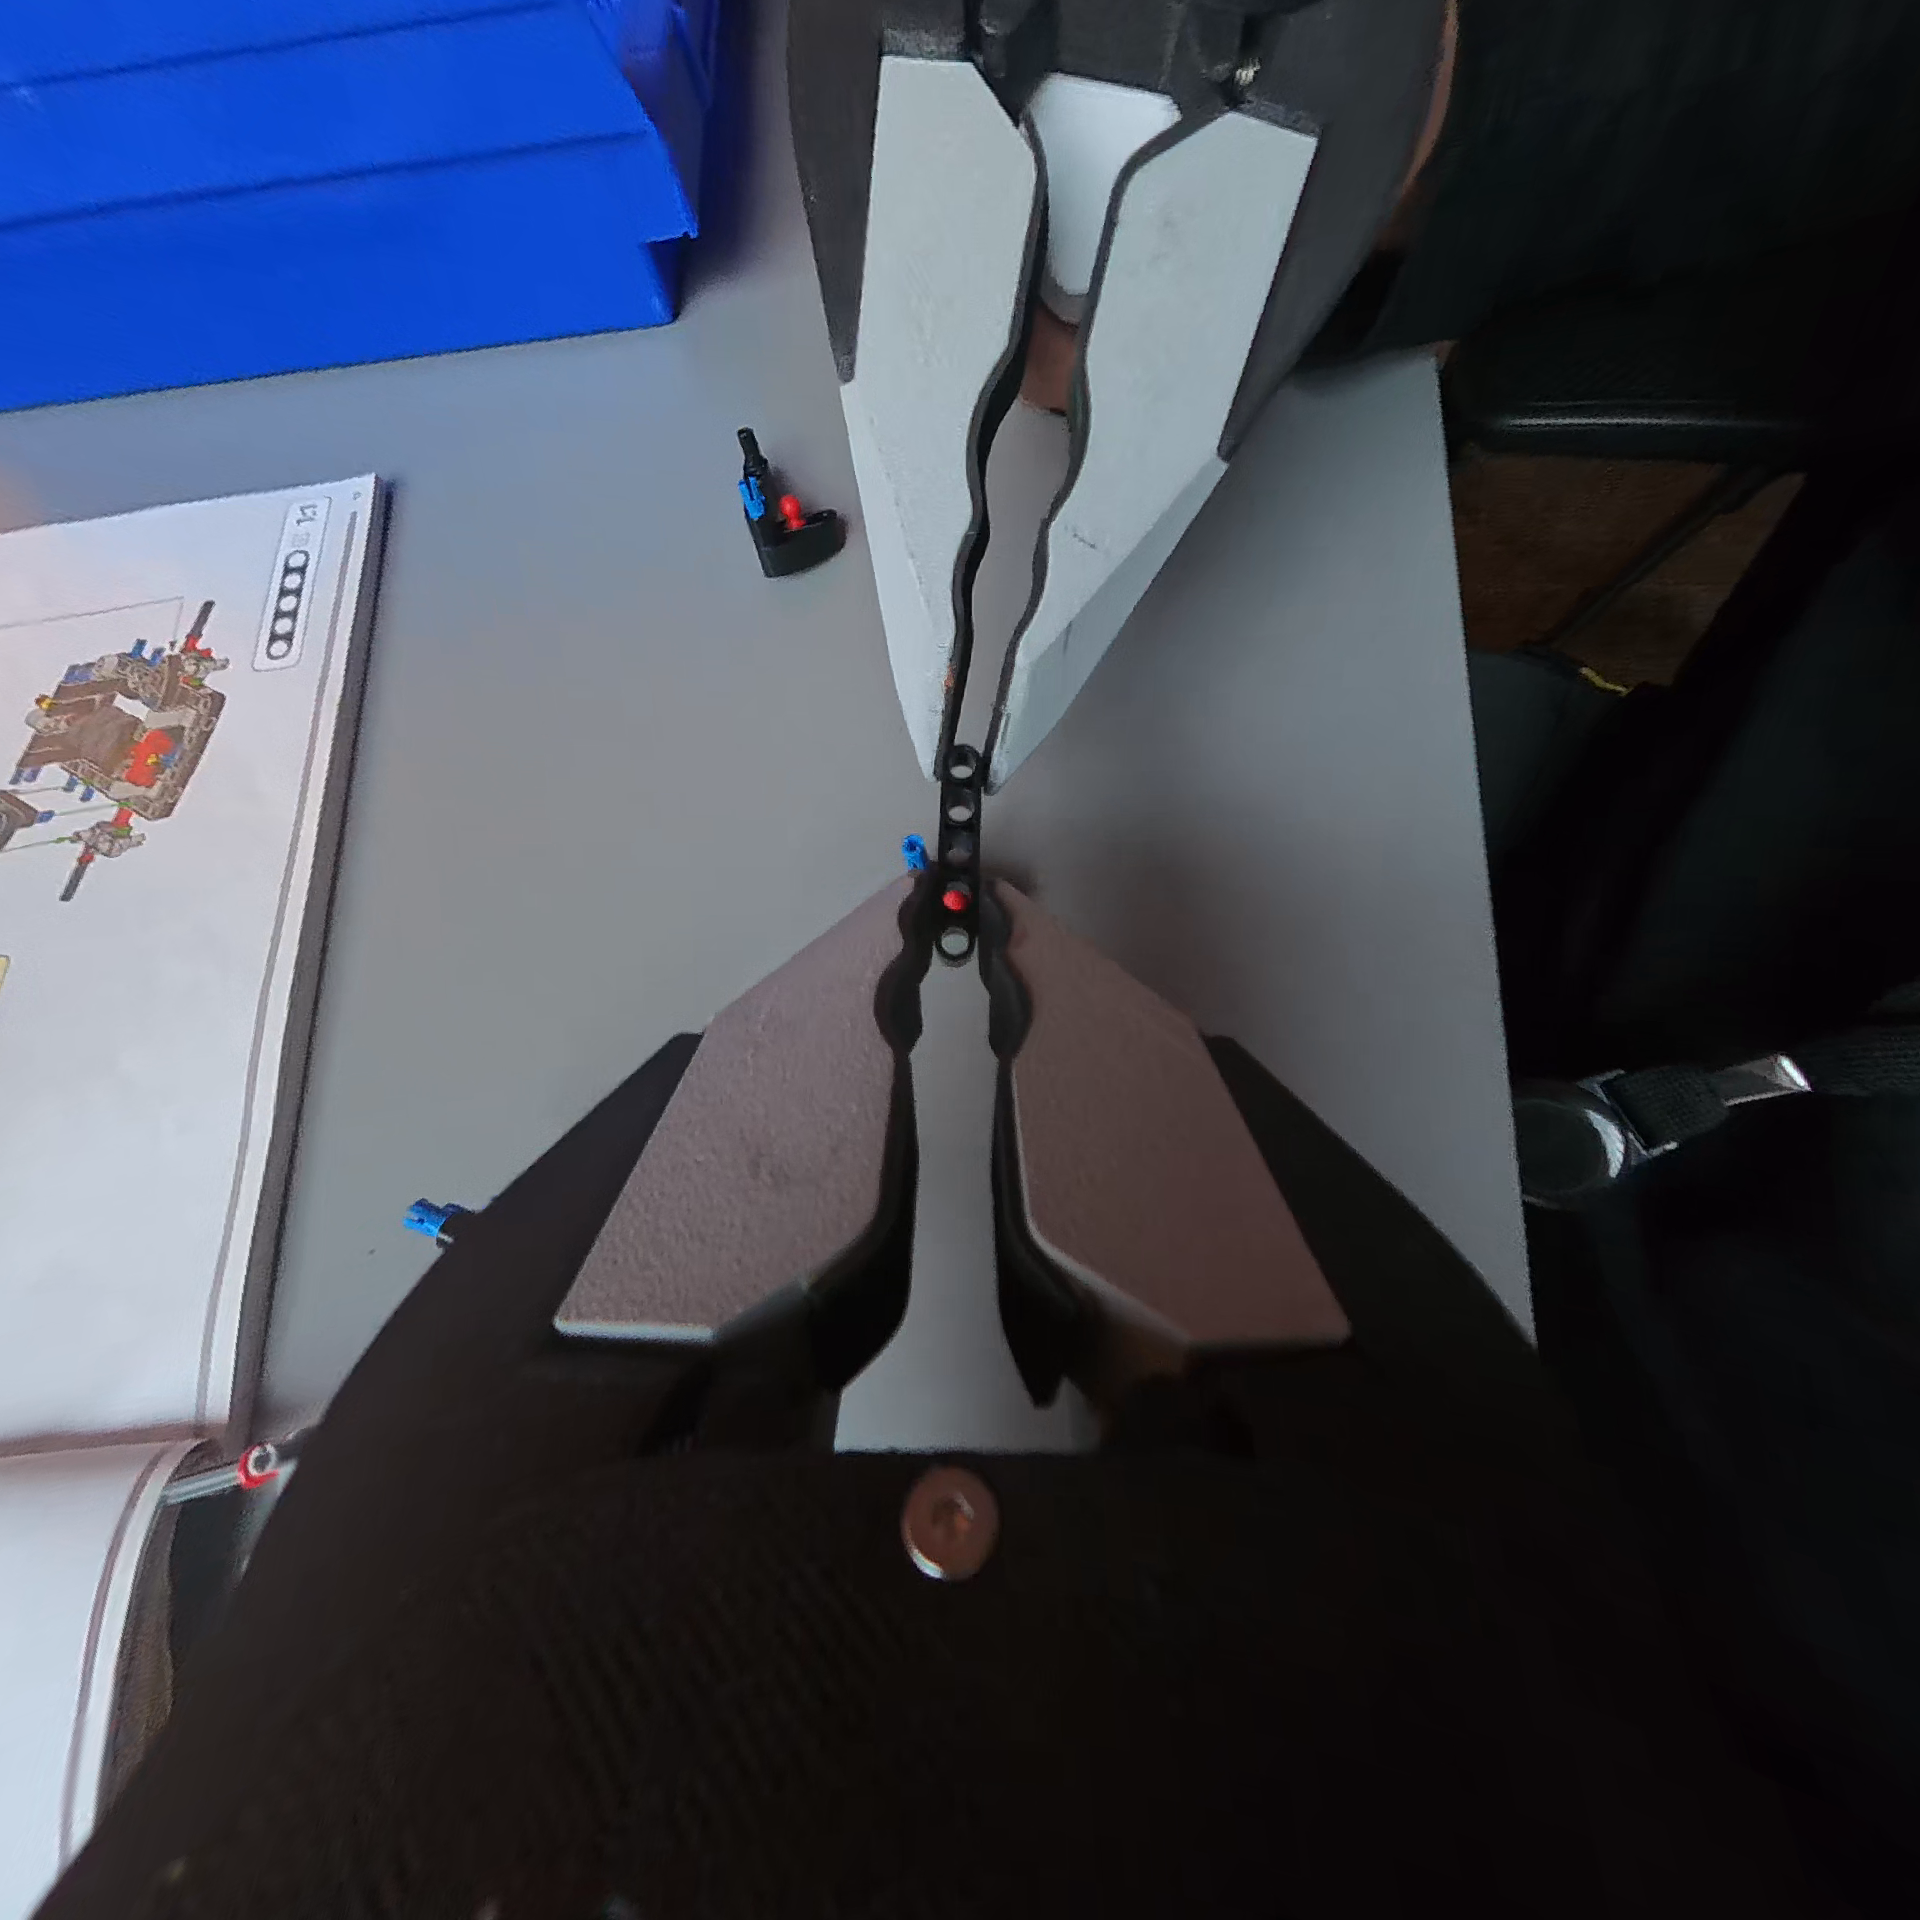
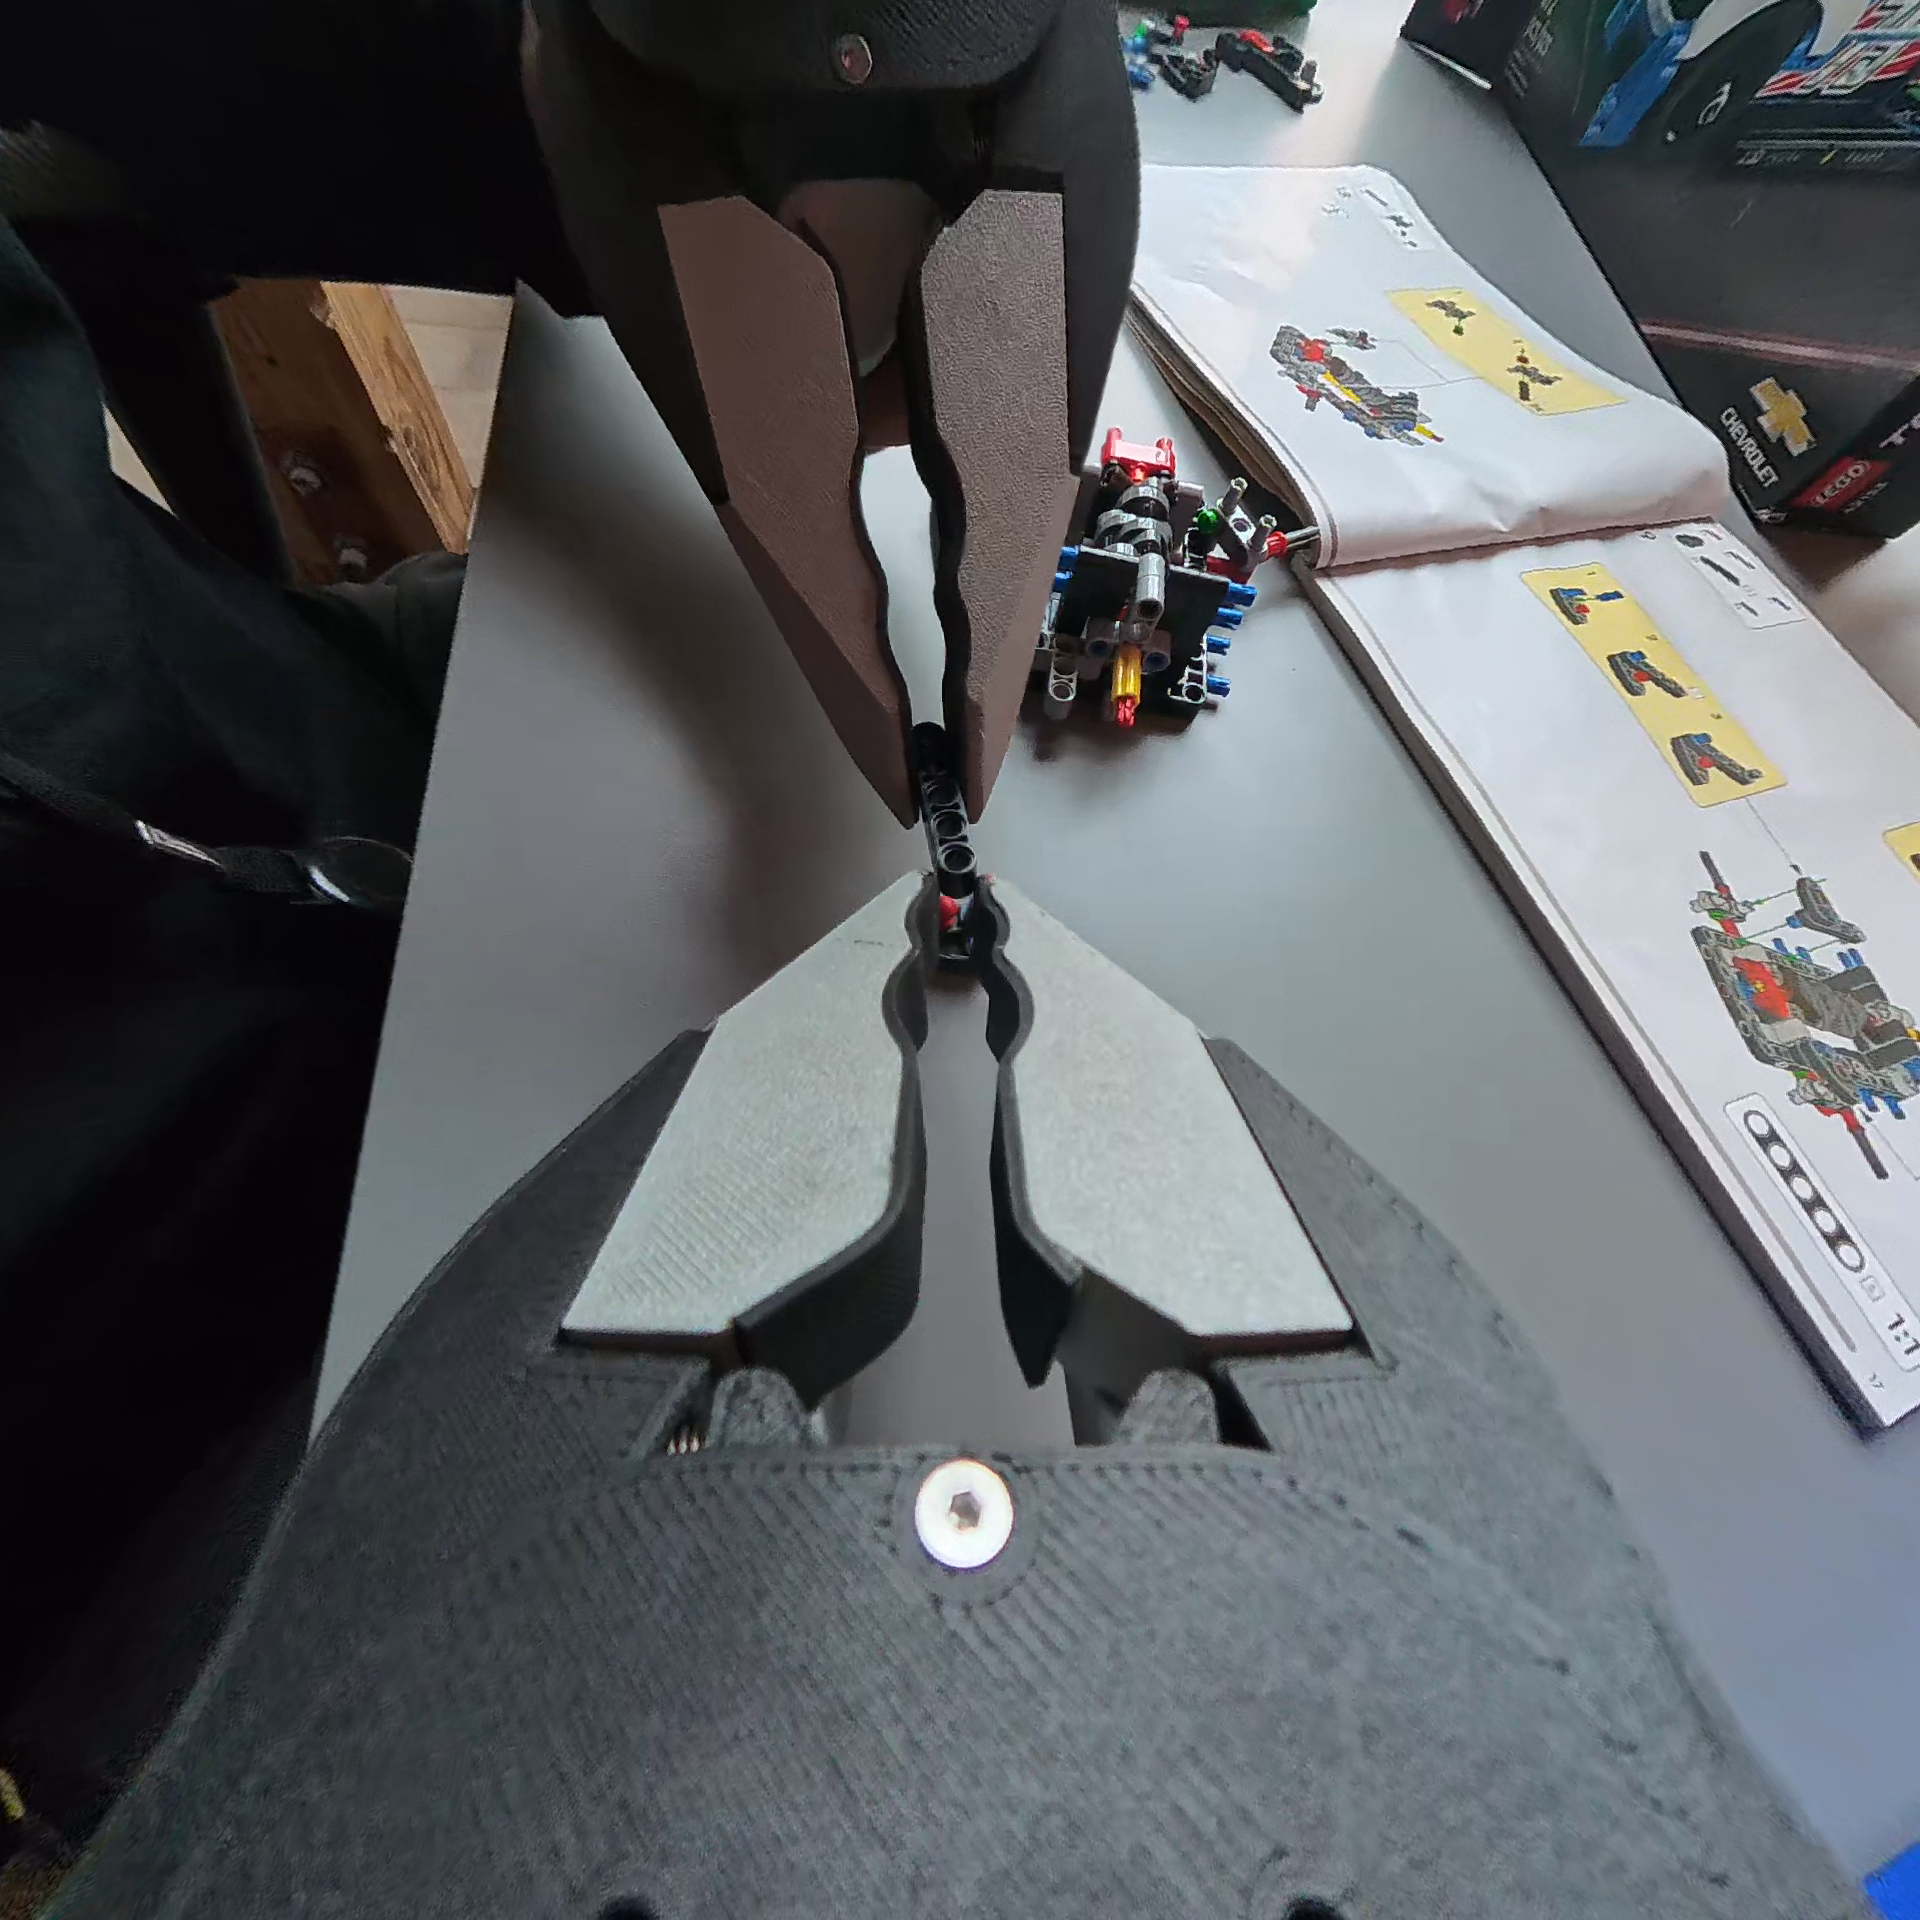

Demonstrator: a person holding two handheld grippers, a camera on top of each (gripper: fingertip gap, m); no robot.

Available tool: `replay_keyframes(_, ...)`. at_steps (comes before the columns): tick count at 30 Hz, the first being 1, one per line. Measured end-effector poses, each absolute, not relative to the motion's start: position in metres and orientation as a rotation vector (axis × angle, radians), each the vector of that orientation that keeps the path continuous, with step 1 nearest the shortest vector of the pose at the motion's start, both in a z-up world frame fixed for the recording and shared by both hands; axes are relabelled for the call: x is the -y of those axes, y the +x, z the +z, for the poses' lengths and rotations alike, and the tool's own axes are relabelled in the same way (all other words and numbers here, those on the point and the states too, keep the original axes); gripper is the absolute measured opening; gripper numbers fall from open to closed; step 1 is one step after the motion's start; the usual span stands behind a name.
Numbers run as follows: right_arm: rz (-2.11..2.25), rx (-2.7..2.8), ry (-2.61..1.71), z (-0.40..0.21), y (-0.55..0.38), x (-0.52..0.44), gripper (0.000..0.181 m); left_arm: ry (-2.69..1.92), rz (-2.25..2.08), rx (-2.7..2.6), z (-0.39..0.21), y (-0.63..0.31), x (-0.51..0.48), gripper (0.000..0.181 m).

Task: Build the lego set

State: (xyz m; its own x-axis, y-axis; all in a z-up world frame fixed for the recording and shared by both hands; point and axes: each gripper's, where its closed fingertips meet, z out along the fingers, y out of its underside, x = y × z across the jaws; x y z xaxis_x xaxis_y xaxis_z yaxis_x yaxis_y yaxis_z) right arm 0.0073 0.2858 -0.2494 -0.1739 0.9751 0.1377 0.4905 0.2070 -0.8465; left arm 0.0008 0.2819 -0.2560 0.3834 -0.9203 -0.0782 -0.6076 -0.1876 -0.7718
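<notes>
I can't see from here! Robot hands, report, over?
Left gripper and right gripper both shut on black beam, one end each. Beam above table. Nothing blocking.

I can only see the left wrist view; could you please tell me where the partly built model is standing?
Observer: The partly built model stands on the grey table, right of the held black beam in the right wrist view, close to the spine of the open instruction booklet.
Operator: Thank you. Are more loose parts lying anywhere?
Observer: Yes, a cluster of loose pieces lies at the table's far end, beyond the booklet.
Operator: Is any packaging nearby?
Observer: Printed cardboard boxes stand past the booklet's far edge.
</notes>
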Motion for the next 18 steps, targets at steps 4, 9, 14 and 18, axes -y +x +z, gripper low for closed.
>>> replay_keyframes(4,0.883,1.778,-1.392,-0.2531,0.0038,-0.2879,0.002,-1.913,-0.584,-1.299,-0.2574,0.002,-0.2836,0.007)
replay_keyframes(9,0.932,1.77,-1.399,-0.2545,0.0052,-0.2876,0.002,-1.889,-0.603,-1.301,-0.2568,0.0031,-0.2845,0.004)
replay_keyframes(14,0.898,1.752,-1.397,-0.2553,0.0045,-0.2949,0.006,-1.907,-0.56,-1.369,-0.2593,0.0011,-0.2896,0.004)
replay_keyframes(18,0.864,1.781,-1.363,-0.2567,0.0024,-0.2949,0.005,-1.917,-0.516,-1.448,-0.2619,-0.001,-0.291,0.004)
